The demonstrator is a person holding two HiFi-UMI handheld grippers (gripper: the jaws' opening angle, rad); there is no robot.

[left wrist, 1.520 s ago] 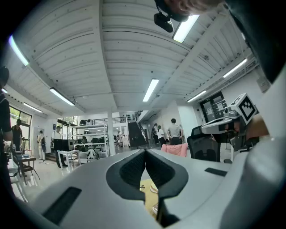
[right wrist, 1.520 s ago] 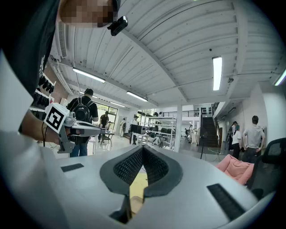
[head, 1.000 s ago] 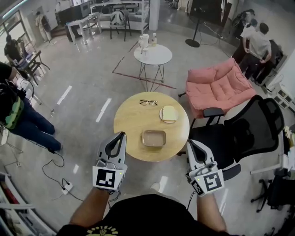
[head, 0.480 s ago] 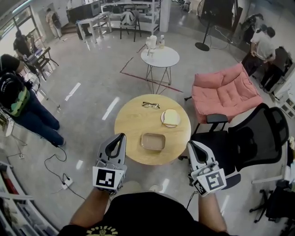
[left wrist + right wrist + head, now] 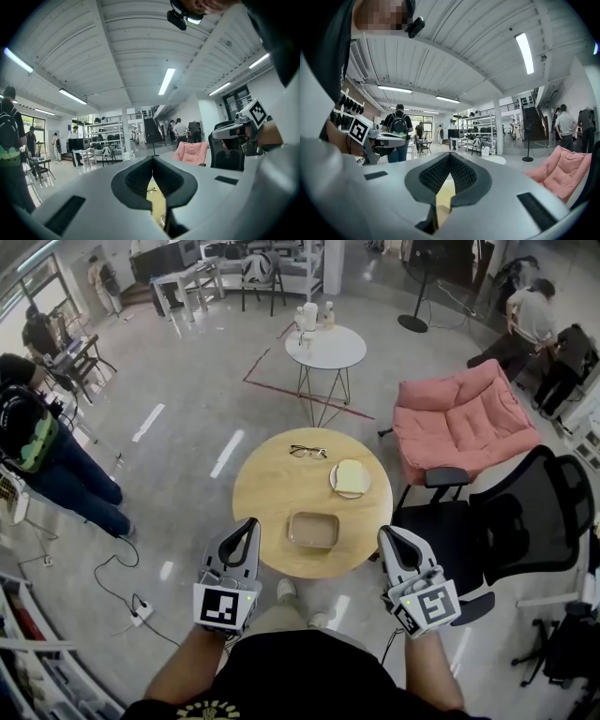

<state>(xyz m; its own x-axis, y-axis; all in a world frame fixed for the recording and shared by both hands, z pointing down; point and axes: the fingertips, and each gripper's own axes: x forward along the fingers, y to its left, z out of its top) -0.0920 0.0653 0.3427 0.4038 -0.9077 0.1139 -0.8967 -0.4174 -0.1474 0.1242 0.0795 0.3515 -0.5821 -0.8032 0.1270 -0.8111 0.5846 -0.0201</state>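
A round wooden table (image 5: 272, 512) with a smooth, pale top stands on the glossy grey floor. A black mesh-backed office chair (image 5: 506, 521) is drawn up close at its 4 o'clock, and a soft pink sofa (image 5: 464, 418) sits beyond at 2 o'clock. A small white round table (image 5: 325, 346) on thin wire legs stands farther off at 12 o'clock. A person with a backpack (image 5: 37, 451) is well apart at 9 o'clock.

On the wooden top, a shallow rectangular dish (image 5: 313, 530) with rounded corners lies near the 6 o'clock edge. A pair of thin-framed glasses (image 5: 308, 452) lies at 12 o'clock. A round plate (image 5: 350, 477) carrying a pale square slab (what it is cannot be told) lies at 2 o'clock.

The left gripper (image 5: 246, 531) hangs off the rim at 7 o'clock and the right gripper (image 5: 389, 540) at 4 o'clock, just beside the chair's seat, with the dish between them and a little ahead. Each gripper's ribbed black pads meet at the tips, pinching nothing, as the left gripper (image 5: 152, 161) and right gripper (image 5: 450, 157) show in their own views.
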